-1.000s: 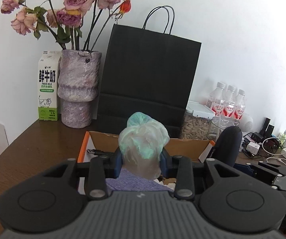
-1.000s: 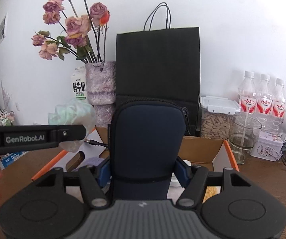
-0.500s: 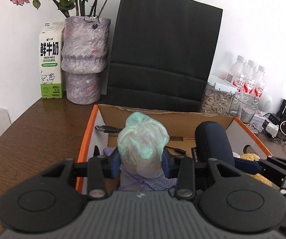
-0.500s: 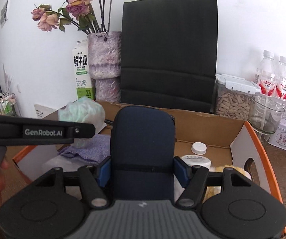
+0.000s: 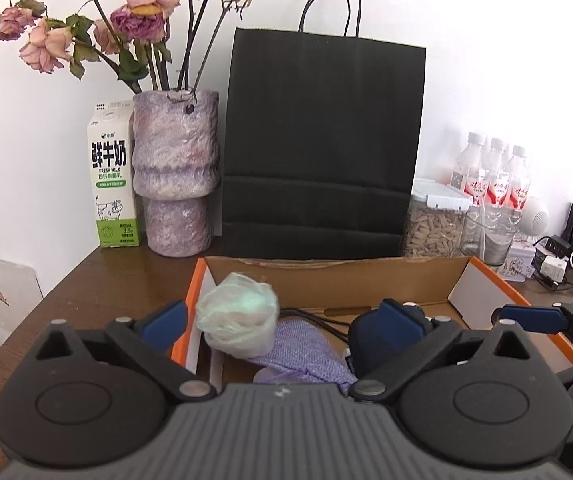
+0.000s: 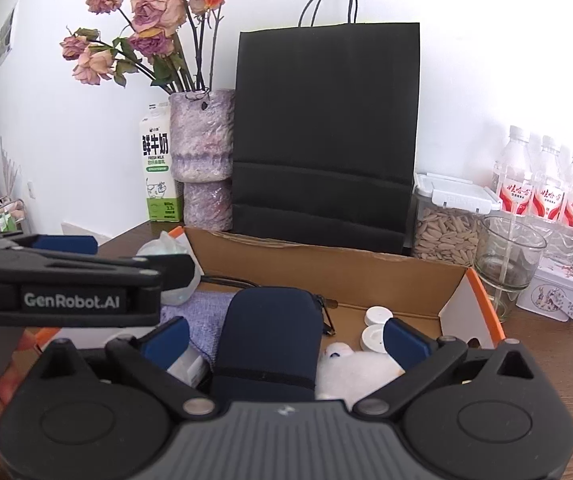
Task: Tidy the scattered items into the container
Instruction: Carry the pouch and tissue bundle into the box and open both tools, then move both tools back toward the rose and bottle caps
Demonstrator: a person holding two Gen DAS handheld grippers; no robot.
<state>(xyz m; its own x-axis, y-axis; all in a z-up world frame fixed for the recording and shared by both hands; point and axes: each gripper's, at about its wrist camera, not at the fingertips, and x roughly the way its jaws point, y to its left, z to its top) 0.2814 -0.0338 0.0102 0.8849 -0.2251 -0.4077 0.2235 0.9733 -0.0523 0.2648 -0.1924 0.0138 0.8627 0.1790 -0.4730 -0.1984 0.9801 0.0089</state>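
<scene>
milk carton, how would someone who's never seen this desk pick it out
Find the tall black paper bag standing against the white wall behind the cardboard box. Left of it is a purple vase of dried roses, and the milk carton stands just left of that vase. It is the only white box with green bands and a small cow drawing.

I see a dark wooden table (image 5: 66, 304) carrying an open cardboard box (image 6: 366, 268) up front, with a milk carton (image 5: 113, 176), purple vase (image 5: 176, 172), black paper bag (image 5: 322, 148), seed jar (image 6: 446, 220), glass (image 6: 510, 260), water bottles (image 6: 542, 184) and tin (image 6: 550, 292) along the wall.
</scene>
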